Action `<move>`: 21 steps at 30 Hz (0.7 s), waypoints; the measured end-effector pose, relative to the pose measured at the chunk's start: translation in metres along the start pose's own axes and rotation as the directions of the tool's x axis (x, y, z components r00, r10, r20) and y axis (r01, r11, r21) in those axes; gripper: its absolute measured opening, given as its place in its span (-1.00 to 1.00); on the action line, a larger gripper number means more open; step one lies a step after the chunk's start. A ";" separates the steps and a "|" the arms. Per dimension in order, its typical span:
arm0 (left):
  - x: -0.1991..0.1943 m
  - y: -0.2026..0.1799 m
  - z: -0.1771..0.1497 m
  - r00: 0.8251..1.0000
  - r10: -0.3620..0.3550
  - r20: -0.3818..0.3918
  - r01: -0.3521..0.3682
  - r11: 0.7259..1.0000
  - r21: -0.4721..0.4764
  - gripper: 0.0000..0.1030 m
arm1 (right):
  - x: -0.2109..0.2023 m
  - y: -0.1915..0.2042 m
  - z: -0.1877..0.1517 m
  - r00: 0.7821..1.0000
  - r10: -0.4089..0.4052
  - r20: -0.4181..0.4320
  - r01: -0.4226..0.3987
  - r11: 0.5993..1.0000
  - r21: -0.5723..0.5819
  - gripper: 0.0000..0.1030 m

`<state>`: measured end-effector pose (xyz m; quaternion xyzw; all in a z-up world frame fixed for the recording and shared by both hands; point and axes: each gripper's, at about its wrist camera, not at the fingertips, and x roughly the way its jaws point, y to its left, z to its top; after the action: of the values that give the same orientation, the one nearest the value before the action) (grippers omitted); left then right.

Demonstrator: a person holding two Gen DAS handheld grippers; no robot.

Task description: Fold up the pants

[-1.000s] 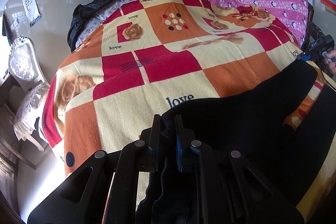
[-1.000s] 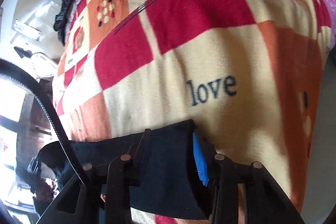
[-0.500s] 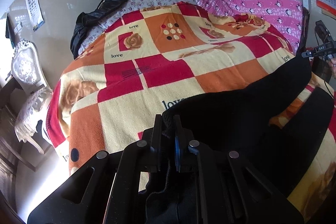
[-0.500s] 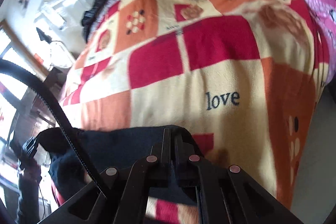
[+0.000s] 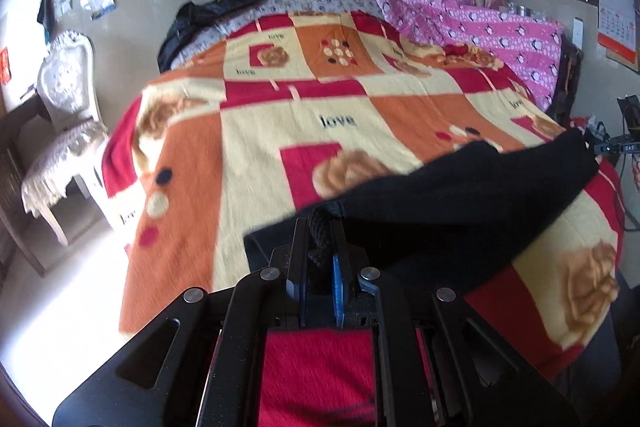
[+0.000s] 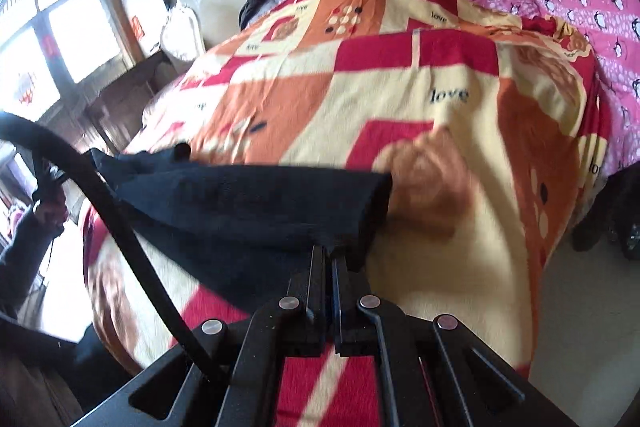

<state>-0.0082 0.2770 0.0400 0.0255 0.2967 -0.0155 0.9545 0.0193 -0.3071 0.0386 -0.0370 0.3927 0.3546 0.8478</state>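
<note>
Black pants (image 5: pixel 460 195) hang stretched between my two grippers above the near end of the bed. My left gripper (image 5: pixel 318 239) is shut on a bunched corner of the pants, which run off to the right. My right gripper (image 6: pixel 326 253) is shut on the other corner of the pants (image 6: pixel 248 203), which run off to the left. In the left wrist view the far end of the cloth reaches the right gripper's handle (image 5: pixel 612 147). The left hand (image 6: pixel 50 203) shows at the left edge of the right wrist view.
The bed carries a red, orange and cream checked blanket (image 5: pixel 320 107) with "love" print. A pink quilt (image 5: pixel 500 31) and a black garment (image 5: pixel 212 15) lie at the head. A white chair (image 5: pixel 64 107) stands left of the bed. A black cable (image 6: pixel 120 227) crosses the right wrist view.
Both grippers pulled back toward the foot of the bed and lifted, taking the pants off the blanket's middle. The right gripper, open one second ago, closed on the pants.
</note>
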 end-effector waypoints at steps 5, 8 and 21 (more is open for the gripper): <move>-0.001 0.009 -0.023 0.999 -0.023 -0.036 0.019 0.994 -0.111 -0.72 | 0.005 -0.001 -0.011 1.000 -0.020 -0.011 0.019 1.000 -0.008 -0.97; -0.014 0.018 -0.033 1.000 -0.010 -0.022 0.006 0.986 -0.168 -0.72 | 0.003 0.002 -0.010 1.000 -0.027 -0.009 0.027 0.999 -0.018 -0.97; -0.030 -0.027 0.022 0.989 -0.073 0.126 0.119 0.901 -0.416 -0.52 | -0.020 -0.014 -0.037 0.985 -0.170 -0.041 0.172 0.984 0.038 -0.97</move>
<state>-0.0217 0.2497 0.0739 -0.1974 0.2423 0.0007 0.9499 -0.0043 -0.3410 0.0239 -0.0597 0.4113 0.2715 0.8681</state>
